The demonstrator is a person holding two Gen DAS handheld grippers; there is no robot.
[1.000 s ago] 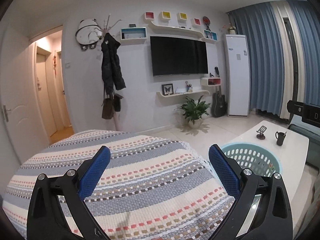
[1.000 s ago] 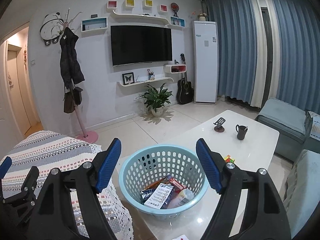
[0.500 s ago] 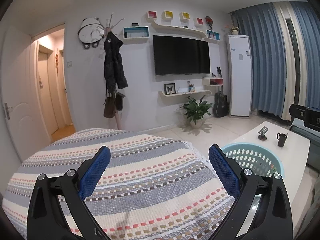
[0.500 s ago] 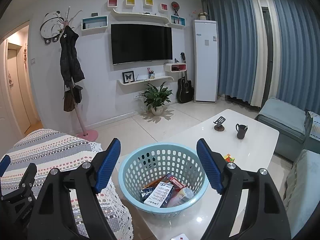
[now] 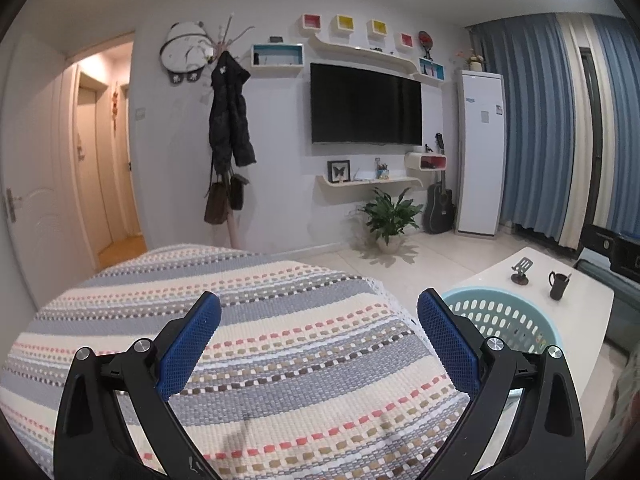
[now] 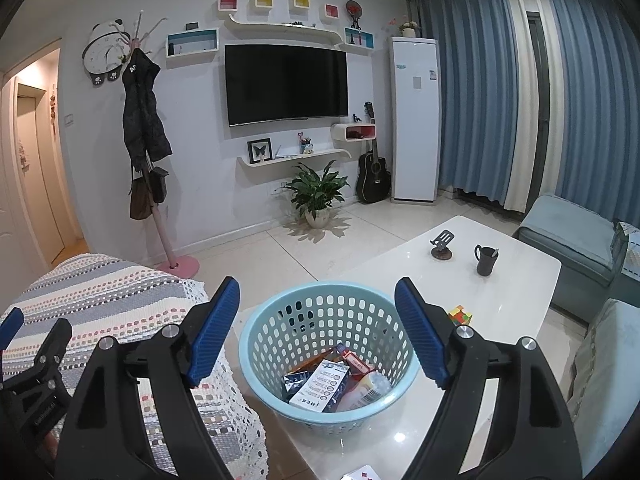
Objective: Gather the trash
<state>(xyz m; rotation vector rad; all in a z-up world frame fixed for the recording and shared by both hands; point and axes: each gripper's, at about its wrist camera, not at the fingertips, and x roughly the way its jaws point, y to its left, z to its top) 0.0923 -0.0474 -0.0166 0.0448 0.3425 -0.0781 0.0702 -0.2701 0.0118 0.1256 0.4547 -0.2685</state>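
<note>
Both grippers are empty, jaws spread wide. The right gripper (image 6: pixel 318 312) frames the basket (image 6: pixel 256 344), boxes and wrappers (image 6: pixel 320 386) already inside. The left gripper (image 5: pixel 318 332) hangs over the striped blanket (image 5: pixel 280 300). This looks like a pause between pickups; next comes finding another scrap, perhaps the card (image 6: pixel 362 473) below the right jaws.

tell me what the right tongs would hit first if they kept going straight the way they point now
Most likely the light blue basket on the white table. The open right tongs frame it and tilt down toward the boxes inside. Whether rim or contents come first is unclear, since depth is hard to read.
</note>
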